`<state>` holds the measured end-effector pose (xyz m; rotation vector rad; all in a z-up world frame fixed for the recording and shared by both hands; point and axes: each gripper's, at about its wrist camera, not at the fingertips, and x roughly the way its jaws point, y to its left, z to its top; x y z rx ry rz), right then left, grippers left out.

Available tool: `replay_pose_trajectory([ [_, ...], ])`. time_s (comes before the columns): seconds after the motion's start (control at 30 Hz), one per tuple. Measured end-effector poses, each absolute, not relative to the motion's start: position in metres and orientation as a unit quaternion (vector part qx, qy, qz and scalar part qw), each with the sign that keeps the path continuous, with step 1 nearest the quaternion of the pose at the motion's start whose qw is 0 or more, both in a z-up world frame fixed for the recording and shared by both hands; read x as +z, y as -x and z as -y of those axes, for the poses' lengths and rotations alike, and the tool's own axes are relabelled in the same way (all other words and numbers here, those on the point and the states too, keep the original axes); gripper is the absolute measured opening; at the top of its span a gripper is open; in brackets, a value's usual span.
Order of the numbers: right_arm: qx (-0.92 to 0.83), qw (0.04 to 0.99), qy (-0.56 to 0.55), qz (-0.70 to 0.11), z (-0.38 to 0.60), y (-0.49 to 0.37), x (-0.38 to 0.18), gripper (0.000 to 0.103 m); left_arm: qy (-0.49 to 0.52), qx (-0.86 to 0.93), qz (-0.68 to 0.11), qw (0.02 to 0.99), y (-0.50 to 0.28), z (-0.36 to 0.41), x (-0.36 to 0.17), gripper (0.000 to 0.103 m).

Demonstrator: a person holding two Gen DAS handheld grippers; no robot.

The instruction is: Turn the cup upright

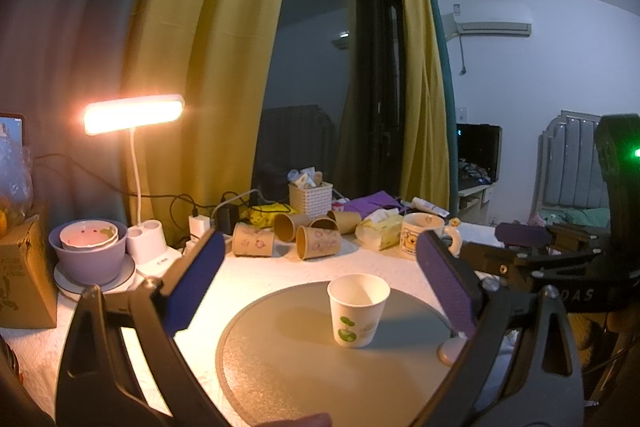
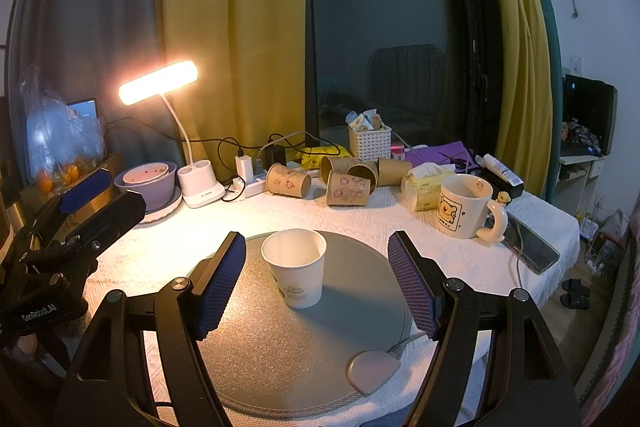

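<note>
A white paper cup (image 1: pixel 357 309) with a green print stands upright, mouth up, on a round grey mat (image 1: pixel 280 367). It also shows in the right wrist view (image 2: pixel 296 267), on the same mat (image 2: pixel 280 355). My left gripper (image 1: pixel 320 279) is open and empty, its blue pads wide on either side of the cup, a little back from it. My right gripper (image 2: pixel 316 283) is open and empty, the cup standing between its fingers without touching them. The right gripper shows at the right edge of the left wrist view (image 1: pixel 520 239), and the left gripper at the left edge of the right wrist view (image 2: pixel 84 191).
Several brown paper cups (image 2: pixel 344 179) lie on their sides at the back. A bear mug (image 2: pixel 468 207), tissue pack (image 2: pixel 428 187), phone (image 2: pixel 528 243), white basket (image 2: pixel 370 143), lit desk lamp (image 2: pixel 160 83), stacked bowls (image 2: pixel 148 179) and power strip with cables (image 2: pixel 252 175) surround the mat.
</note>
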<state>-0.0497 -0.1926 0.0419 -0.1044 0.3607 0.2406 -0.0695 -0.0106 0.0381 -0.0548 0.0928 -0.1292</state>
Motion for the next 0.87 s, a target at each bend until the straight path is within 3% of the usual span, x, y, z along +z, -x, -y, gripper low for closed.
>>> replay_pose_trajectory([
  [0.87, 0.123, 0.974, 0.049, -0.185, 0.187, 0.053, 0.032, 0.076, 0.030, -0.062, -0.050, 0.996, 0.068, 0.007, 0.037, 0.097],
])
